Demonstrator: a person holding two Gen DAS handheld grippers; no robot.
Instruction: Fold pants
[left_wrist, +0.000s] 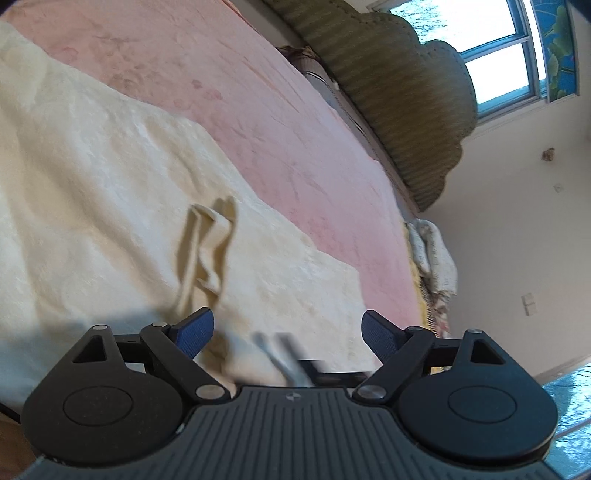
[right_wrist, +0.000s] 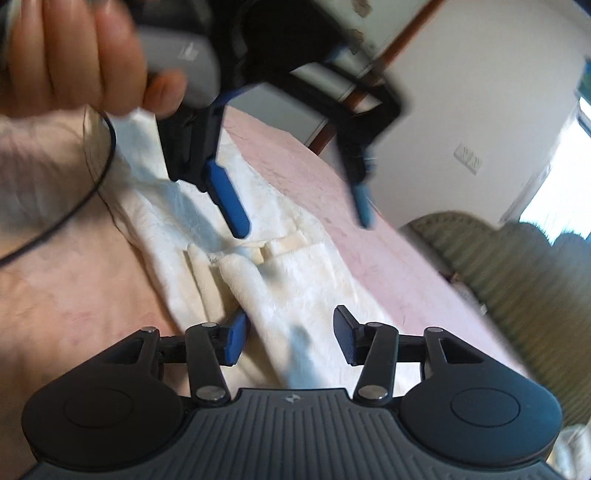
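Cream-white pants (left_wrist: 122, 192) lie spread on a pink bedsheet (left_wrist: 258, 103), with a raised fold of waistband cloth (left_wrist: 210, 243) near the middle. My left gripper (left_wrist: 288, 330) is open and empty just above the pants. In the right wrist view the pants (right_wrist: 295, 266) run away from me, with belt loops (right_wrist: 280, 245) showing. My right gripper (right_wrist: 284, 339) is open and empty over the pants. The left gripper (right_wrist: 301, 210) hangs open above the waistband, held by a hand (right_wrist: 74, 55).
A green ribbed headboard (left_wrist: 399, 96) stands at the far side of the bed, with a window (left_wrist: 495, 55) behind it. A rumpled blanket (left_wrist: 432, 251) hangs at the bed's edge. A black cable (right_wrist: 74, 206) trails over the sheet at the left.
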